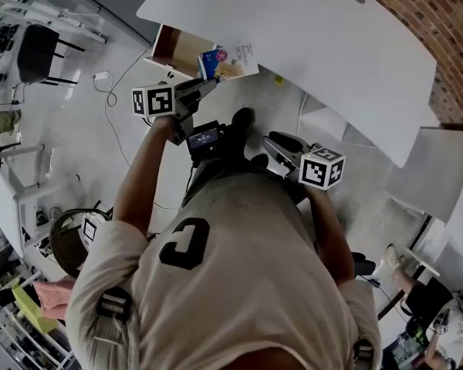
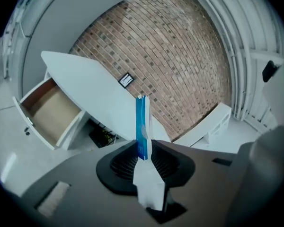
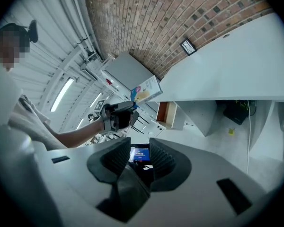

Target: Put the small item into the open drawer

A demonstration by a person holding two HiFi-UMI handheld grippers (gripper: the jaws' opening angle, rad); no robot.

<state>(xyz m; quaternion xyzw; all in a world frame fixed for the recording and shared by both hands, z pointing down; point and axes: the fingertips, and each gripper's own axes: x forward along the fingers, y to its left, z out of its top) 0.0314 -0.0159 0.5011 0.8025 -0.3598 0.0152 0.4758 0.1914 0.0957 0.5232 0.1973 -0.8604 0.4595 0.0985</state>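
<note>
Your left gripper (image 1: 204, 87) pinched a flat blue-and-white packet (image 1: 228, 60) just beside the open drawer (image 1: 174, 51). Your right gripper (image 3: 139, 159) was spread, empty, farther from that drawer.

Left gripper (image 1: 208, 85) clamps a flat blue-and-white printed packet (image 1: 231, 60) just beside the open white drawer with brown wooden interior (image 1: 172, 49) under the curved white tabletop (image 1: 309, 45); right gripper (image 1: 282, 146) well apart, near the person's chest.
</note>
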